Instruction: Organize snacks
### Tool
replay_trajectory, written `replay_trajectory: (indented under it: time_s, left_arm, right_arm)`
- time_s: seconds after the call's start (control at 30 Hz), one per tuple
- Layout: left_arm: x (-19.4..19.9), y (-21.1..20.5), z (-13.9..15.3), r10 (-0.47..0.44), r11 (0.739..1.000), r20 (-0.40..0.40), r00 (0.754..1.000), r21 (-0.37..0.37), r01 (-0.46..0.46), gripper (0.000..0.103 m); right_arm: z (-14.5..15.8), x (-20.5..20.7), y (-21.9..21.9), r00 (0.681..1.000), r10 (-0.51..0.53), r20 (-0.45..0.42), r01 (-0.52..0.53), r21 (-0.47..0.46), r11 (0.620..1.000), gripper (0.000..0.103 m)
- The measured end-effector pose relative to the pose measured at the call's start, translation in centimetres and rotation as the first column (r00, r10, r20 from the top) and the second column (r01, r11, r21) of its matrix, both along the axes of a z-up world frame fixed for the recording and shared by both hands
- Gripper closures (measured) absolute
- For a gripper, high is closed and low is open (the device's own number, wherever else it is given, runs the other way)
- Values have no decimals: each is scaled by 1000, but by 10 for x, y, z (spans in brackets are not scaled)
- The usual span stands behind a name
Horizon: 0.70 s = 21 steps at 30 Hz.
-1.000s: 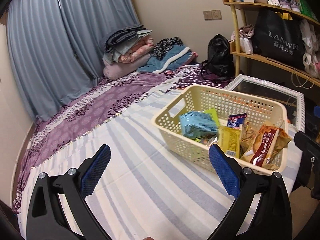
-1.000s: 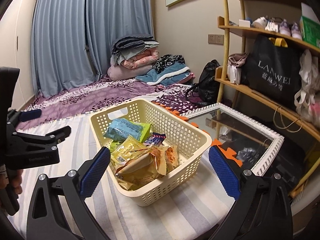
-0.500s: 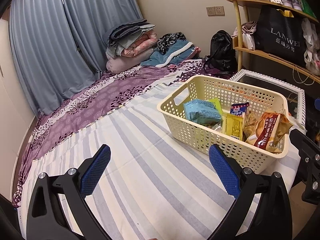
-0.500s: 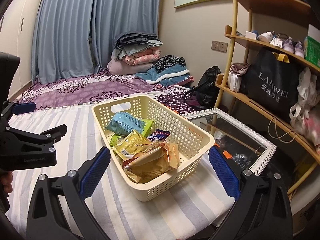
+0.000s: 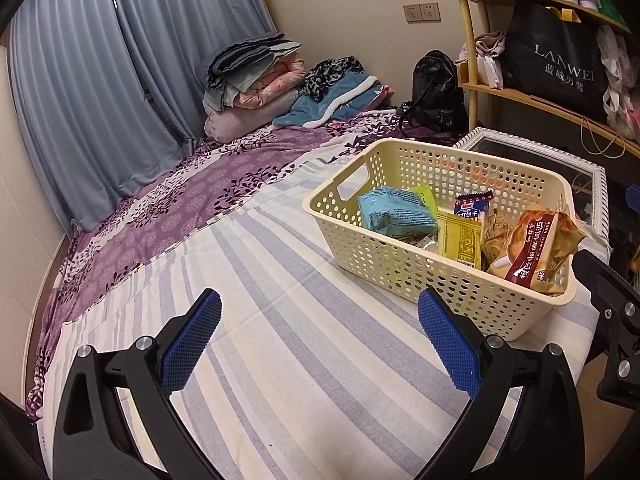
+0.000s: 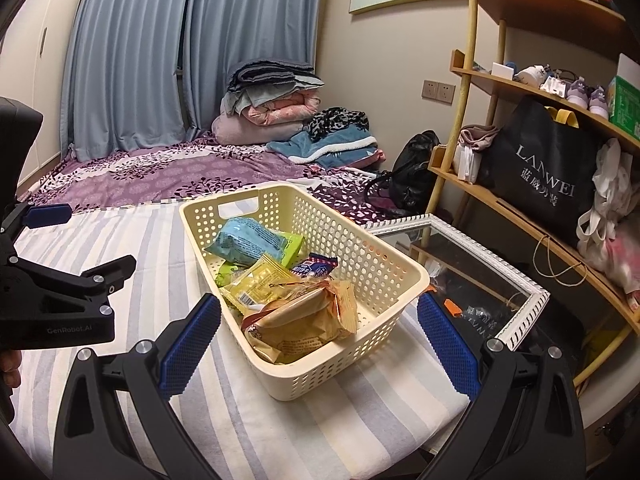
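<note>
Basket (image 6: 304, 288) of snacks (image 6: 300, 312) is seen lower and nearer than a second ago, framed between the spread, empty fingers of the right gripper (image 6: 318, 328); it is set ahead-right of the left gripper (image 5: 318, 328), likewise spread and empty

Black shopping bag (image 6: 540, 168) on the shelf: "LANWEI" in white capitals. Left gripper (image 6: 52, 240) body: "GenRobot.AI". Snack-packet print is illegible.
</note>
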<state>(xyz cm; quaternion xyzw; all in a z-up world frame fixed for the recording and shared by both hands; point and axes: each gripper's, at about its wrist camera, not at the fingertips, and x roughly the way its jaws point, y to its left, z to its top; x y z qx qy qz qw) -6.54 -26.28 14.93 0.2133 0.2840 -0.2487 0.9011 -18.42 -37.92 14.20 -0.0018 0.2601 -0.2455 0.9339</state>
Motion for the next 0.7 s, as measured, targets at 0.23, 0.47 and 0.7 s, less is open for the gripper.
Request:
replay_trajectory:
  time_s: [0.23,0.47,0.7]
  left_arm:
    - [-1,-7,-3,-8,1000,1,1000,21,8,3]
    - [-1,-11,-6,-15,999,3,1000,35,15,3]
    - [-1,-14,-7,-18,999,3,1000,45,17,3]
  right_arm:
    - [-4,1,-4,1000,-6,-2,6,12,1000,5]
    - [-7,1,-6,1000,-7,-6,7,17,1000,5]
    - [-8,1,-8,1000,-9,-6,9,19,1000,5]
